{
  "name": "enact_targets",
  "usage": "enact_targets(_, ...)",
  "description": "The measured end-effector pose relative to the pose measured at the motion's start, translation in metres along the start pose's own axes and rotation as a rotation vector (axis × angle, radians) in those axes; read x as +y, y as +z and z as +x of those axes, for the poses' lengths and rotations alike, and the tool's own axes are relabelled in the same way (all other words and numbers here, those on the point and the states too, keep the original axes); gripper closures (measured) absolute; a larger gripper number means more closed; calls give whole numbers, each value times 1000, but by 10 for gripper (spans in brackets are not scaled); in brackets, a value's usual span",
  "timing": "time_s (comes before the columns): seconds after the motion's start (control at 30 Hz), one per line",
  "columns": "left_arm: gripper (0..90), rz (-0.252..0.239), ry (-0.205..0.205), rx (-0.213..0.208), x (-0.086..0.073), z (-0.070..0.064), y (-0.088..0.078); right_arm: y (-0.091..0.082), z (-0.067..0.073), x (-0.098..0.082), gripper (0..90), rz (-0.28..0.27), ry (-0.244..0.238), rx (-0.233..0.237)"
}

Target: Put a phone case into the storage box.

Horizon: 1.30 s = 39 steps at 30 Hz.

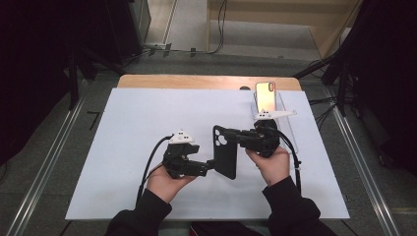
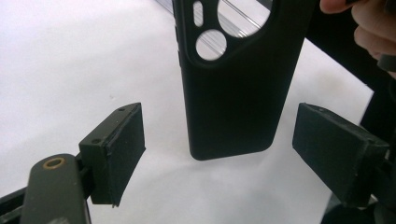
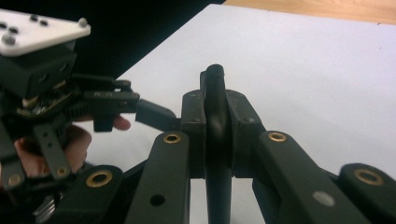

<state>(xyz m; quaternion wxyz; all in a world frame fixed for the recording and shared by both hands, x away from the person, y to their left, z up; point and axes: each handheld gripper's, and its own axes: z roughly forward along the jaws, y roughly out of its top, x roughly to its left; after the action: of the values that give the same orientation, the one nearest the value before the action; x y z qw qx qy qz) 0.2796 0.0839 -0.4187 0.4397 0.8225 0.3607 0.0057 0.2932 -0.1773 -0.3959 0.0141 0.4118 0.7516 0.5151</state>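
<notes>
The right claw is clamped on the edge of a black phone case, its two pads pressed flat against either face, and holds the case upright above the bench. The left claw stands apart, the lower end of the case between its pads but touching neither; no earlier look is to hand. In the high view the left claw sits just beside the case's lower corner, the right claw meeting it from the other side. Farther back on the white sheet, a phone leans in a clear stand.
</notes>
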Motion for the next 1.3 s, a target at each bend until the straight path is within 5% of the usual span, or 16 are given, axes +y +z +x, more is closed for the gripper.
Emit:
enact_targets(0.37,218,67,34,-84,14,7,-2,-7,-6,-5,773,19,-41,63)
enact_targets(0.83,238,78,130,-170,27,20,-10,-15,-10,-9,772,34,-108,148)
enact_targets(1.1,239,75,142,-260,33,27,-11,-12,-8,-8,772,80,-146,208)
enact_targets(1.3,247,87,165,-279,35,28,-11,-8,-7,-9,772,98,-173,251)
